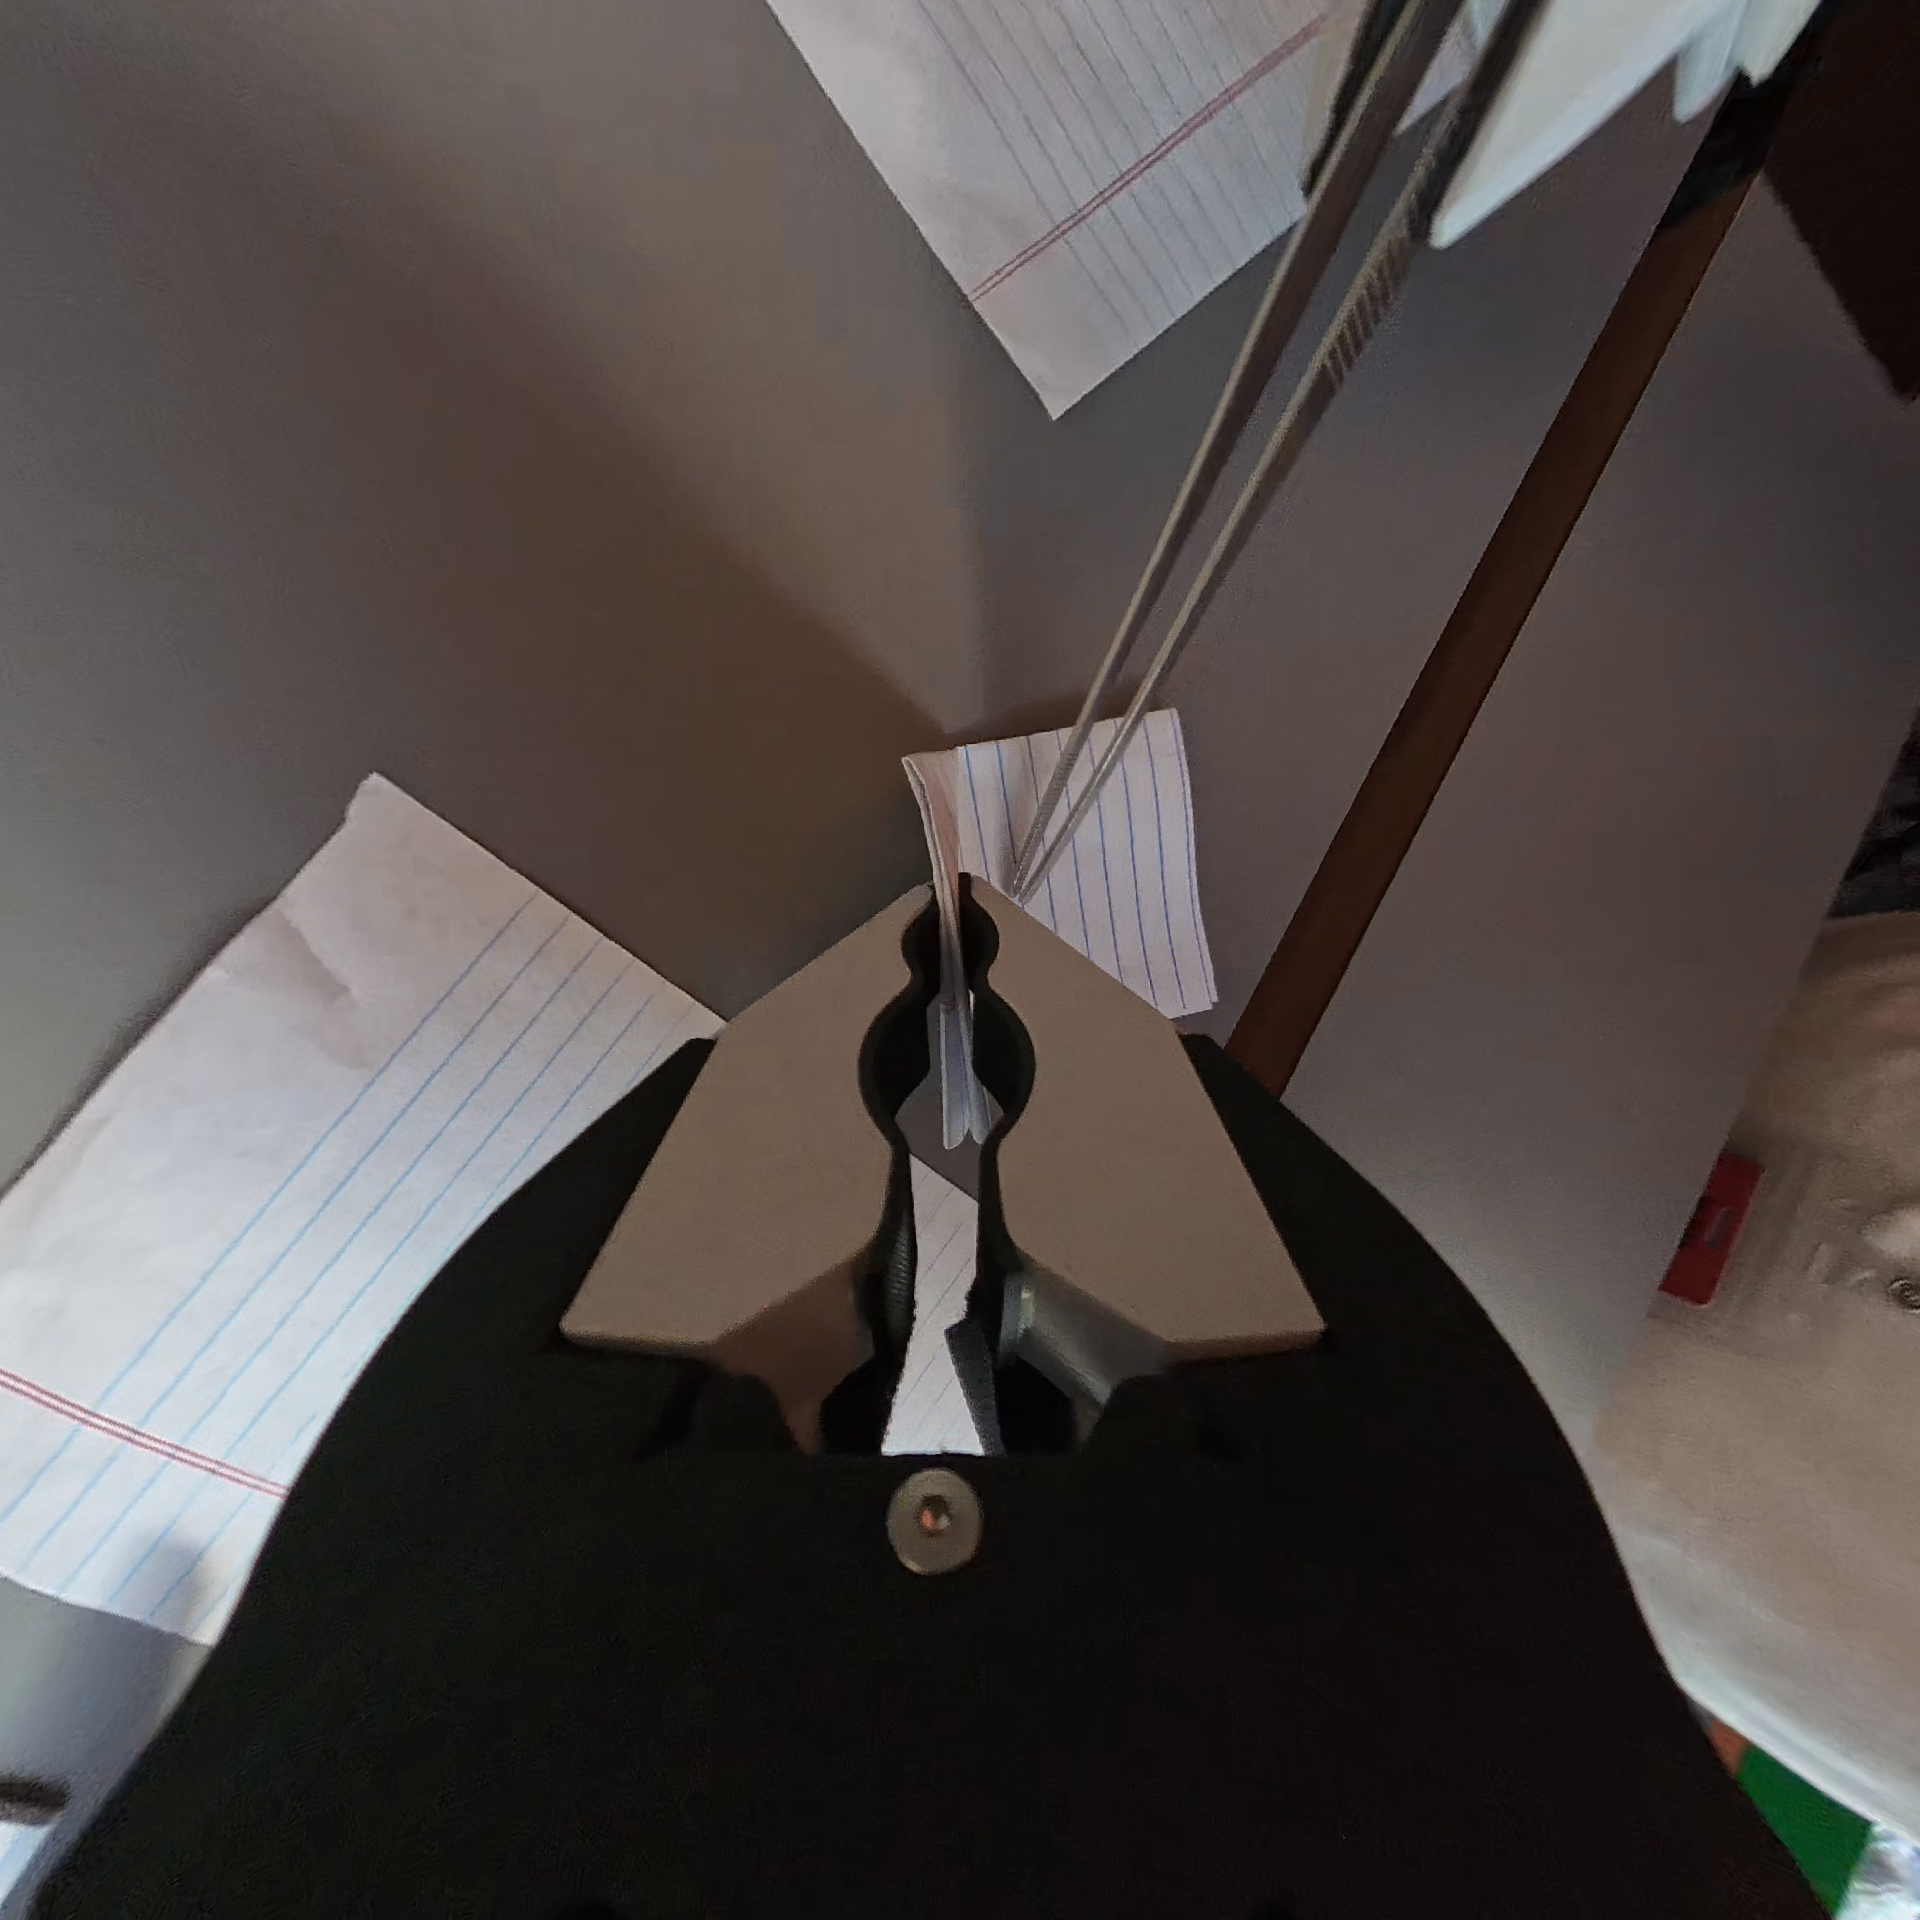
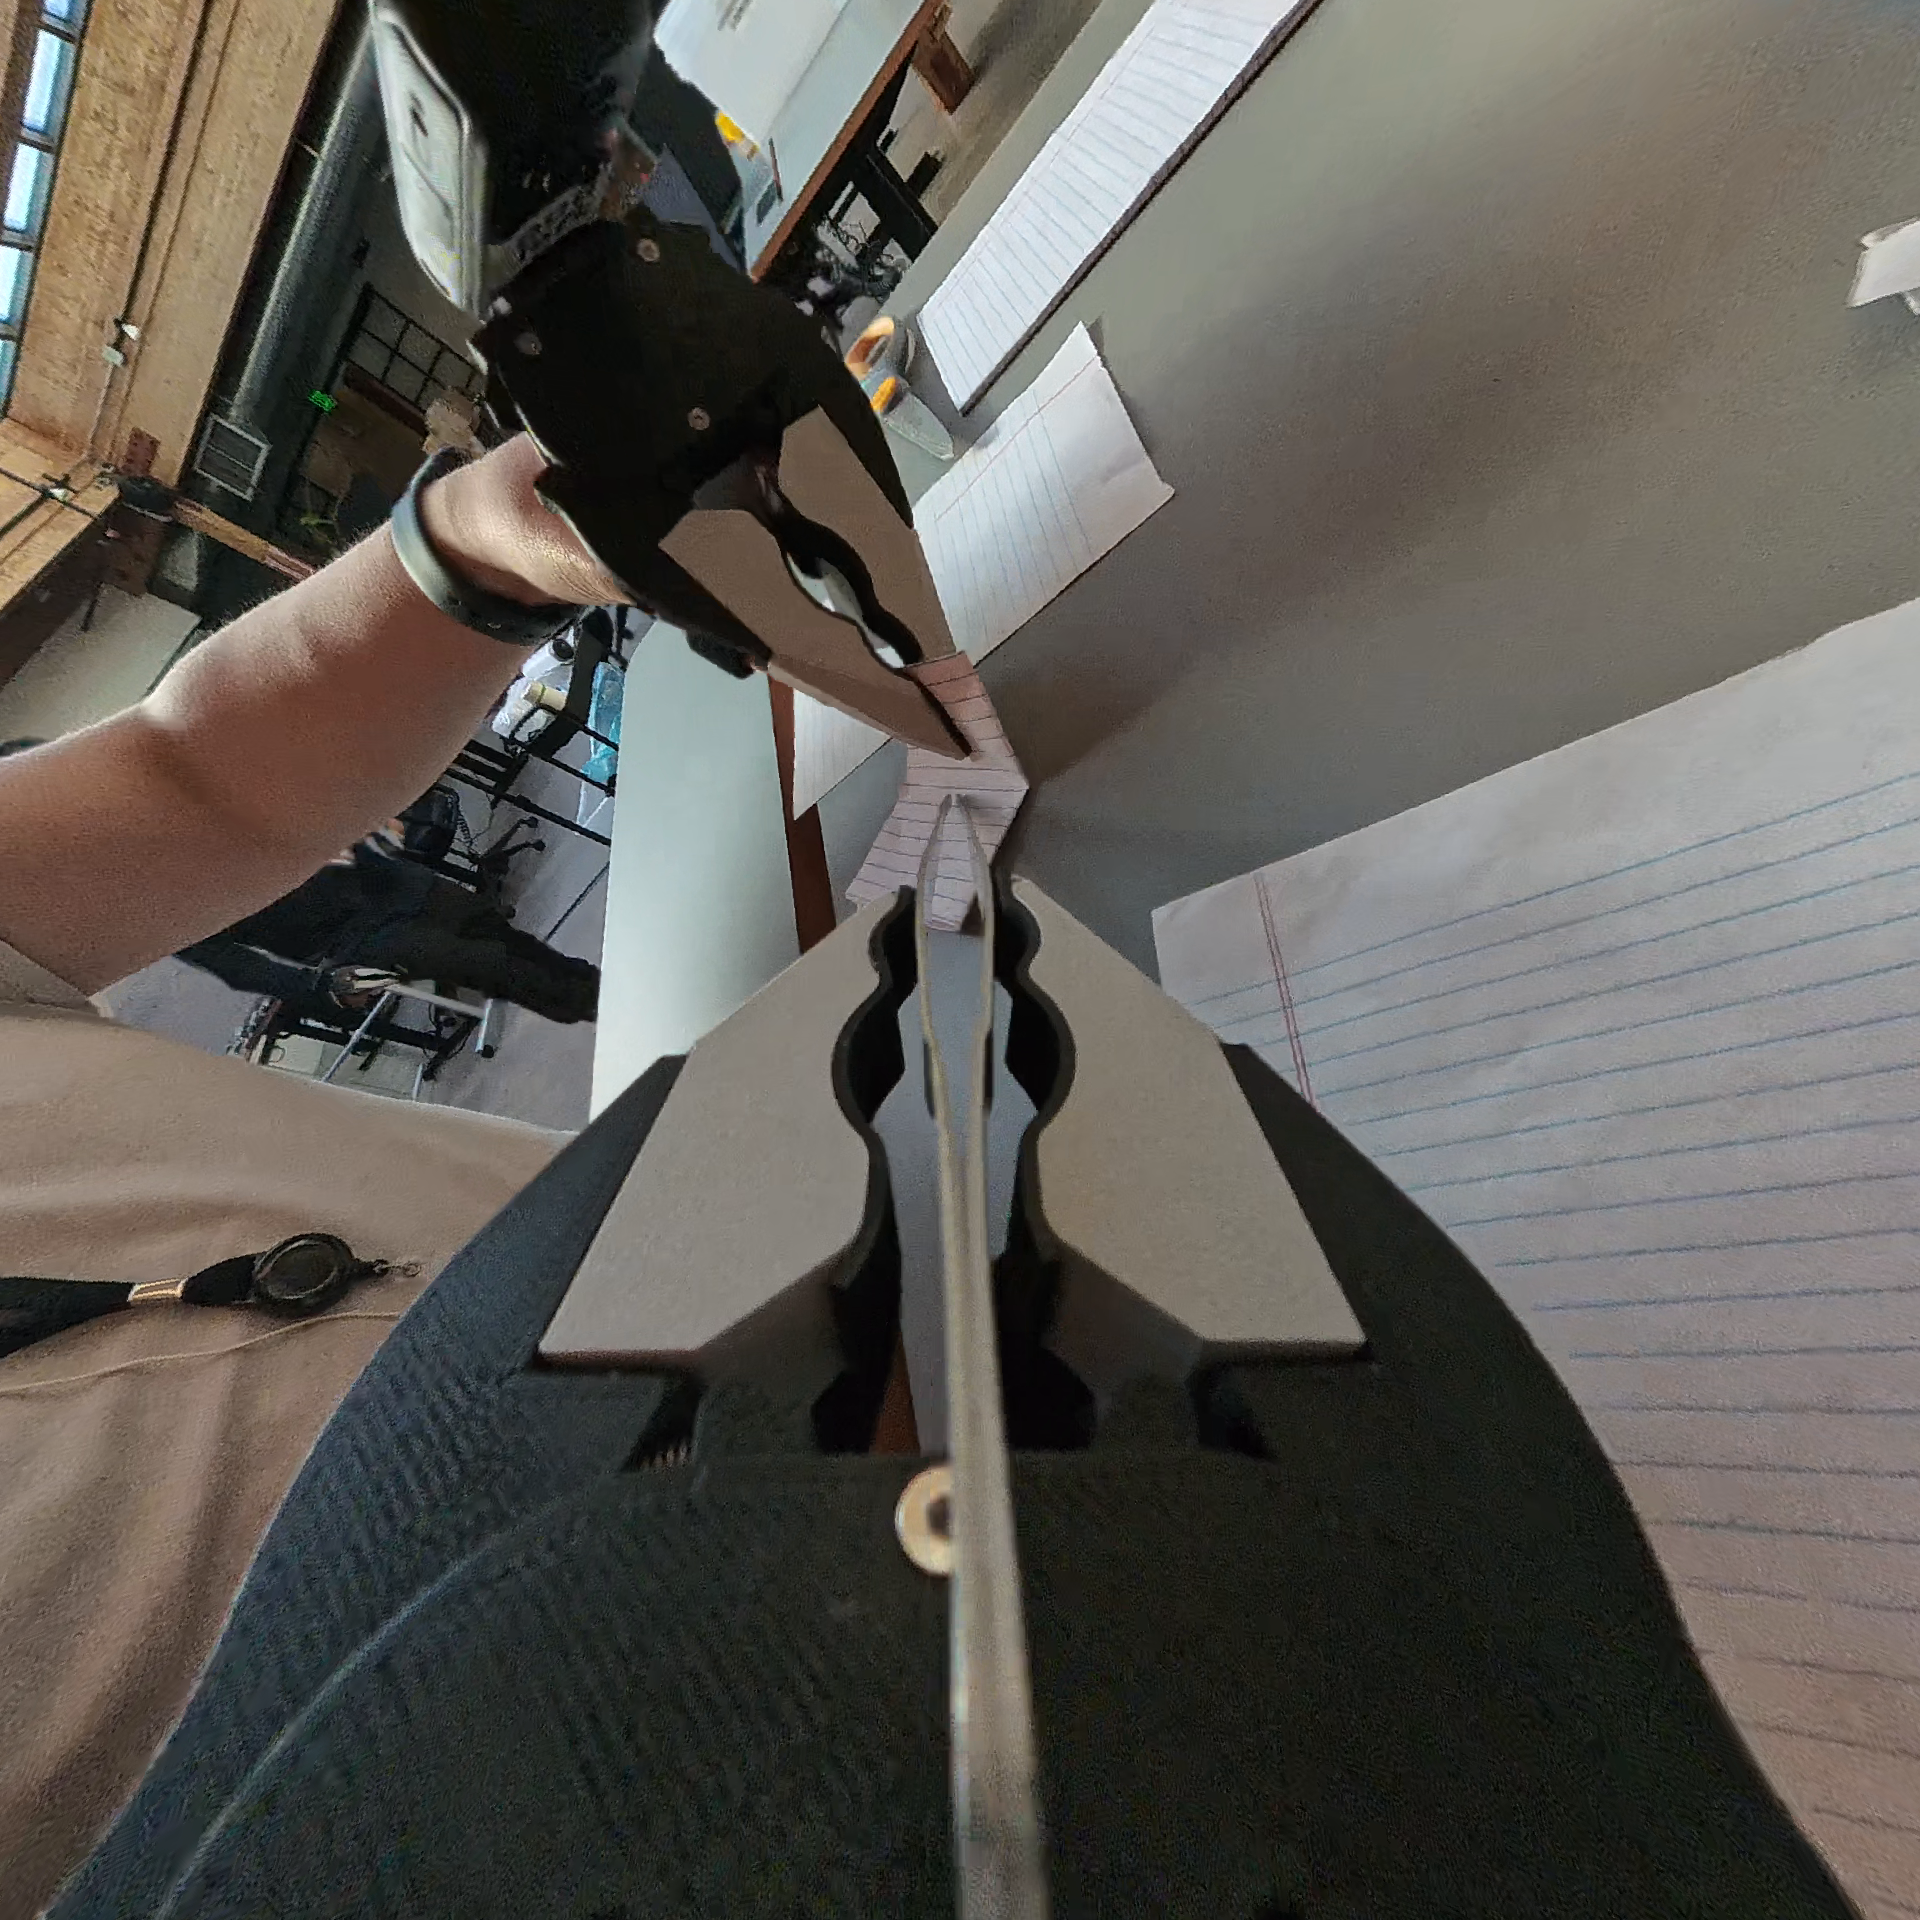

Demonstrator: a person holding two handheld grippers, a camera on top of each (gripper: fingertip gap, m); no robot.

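My left gripper (image 1: 951, 899) is shut on a small folded piece of lined paper (image 1: 1101, 831); its tips pinch the paper's folded edge and hold it up over the grey table (image 1: 468, 468). My right gripper (image 2: 956, 904) is shut on a pair of long metal tweezers (image 2: 961, 1195). The tweezers (image 1: 1247, 468) come in from the upper right in the left wrist view, and their tips rest on the folded paper's face. In the right wrist view the left gripper (image 2: 961, 743) pinches the folded paper (image 2: 902, 844) just beyond the slightly parted tweezer tips.
Loose lined sheets lie on the table at lower left (image 1: 260, 1195) and at the top (image 1: 1091, 156). A large sheet (image 2: 1610, 1091) lies right of my right gripper. The table's brown wooden edge (image 1: 1455, 675) runs close by. A person's forearm (image 2: 260, 675) is at the left. Tip to tip, the grippers are about 11 cm apart.
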